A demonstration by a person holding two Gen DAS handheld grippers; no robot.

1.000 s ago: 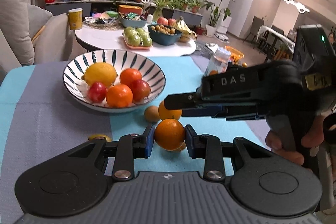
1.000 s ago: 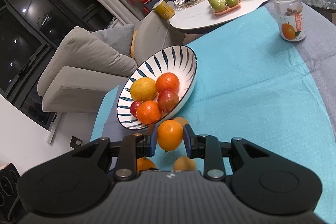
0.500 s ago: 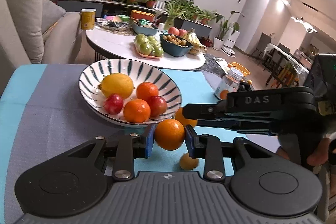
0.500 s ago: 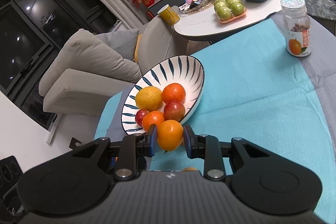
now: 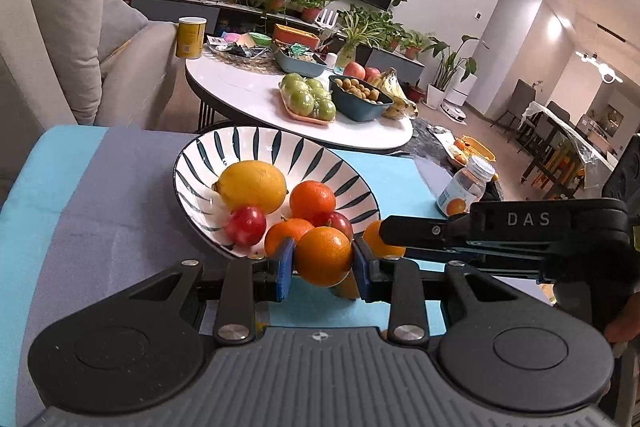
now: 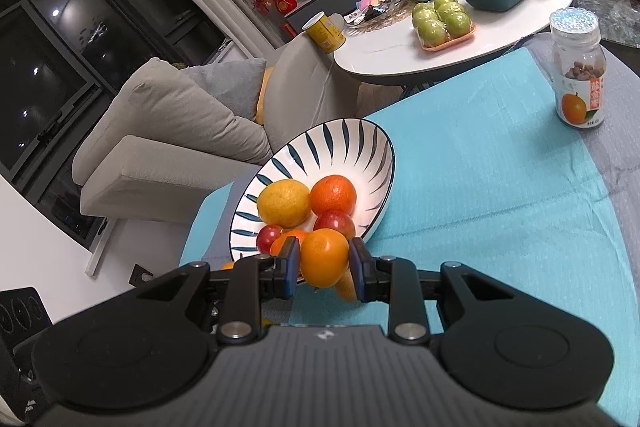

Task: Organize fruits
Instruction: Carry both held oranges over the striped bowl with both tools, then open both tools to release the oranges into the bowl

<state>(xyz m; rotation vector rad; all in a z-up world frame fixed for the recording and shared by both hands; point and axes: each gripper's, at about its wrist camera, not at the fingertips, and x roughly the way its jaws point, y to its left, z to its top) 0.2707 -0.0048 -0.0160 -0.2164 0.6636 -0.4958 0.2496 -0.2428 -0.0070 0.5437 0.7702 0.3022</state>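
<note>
My left gripper [image 5: 323,259] is shut on an orange [image 5: 323,255] and holds it above the cloth at the near rim of a striped bowl [image 5: 256,147]. The bowl holds a lemon [image 5: 252,186], oranges and red apples. My right gripper [image 6: 324,263] is shut on another orange [image 6: 324,257], also raised at the bowl's [image 6: 352,147] near edge. The right gripper's body [image 5: 520,231] shows side-on in the left wrist view, with its orange [image 5: 376,237] at its tip. A small fruit [image 6: 346,285] lies on the cloth below.
A jar with an orange label [image 6: 578,75] stands on the blue and grey cloth [image 6: 500,187] to the right. Behind is a white round table [image 5: 248,87] with green apples, a blue bowl and bananas. A grey sofa [image 6: 180,131] stands at the left.
Both grippers have lifted their oranges off the cloth and moved them forward toward the bowl's near rim. The fruits left on the cloth have dropped below and behind the fingers.
</note>
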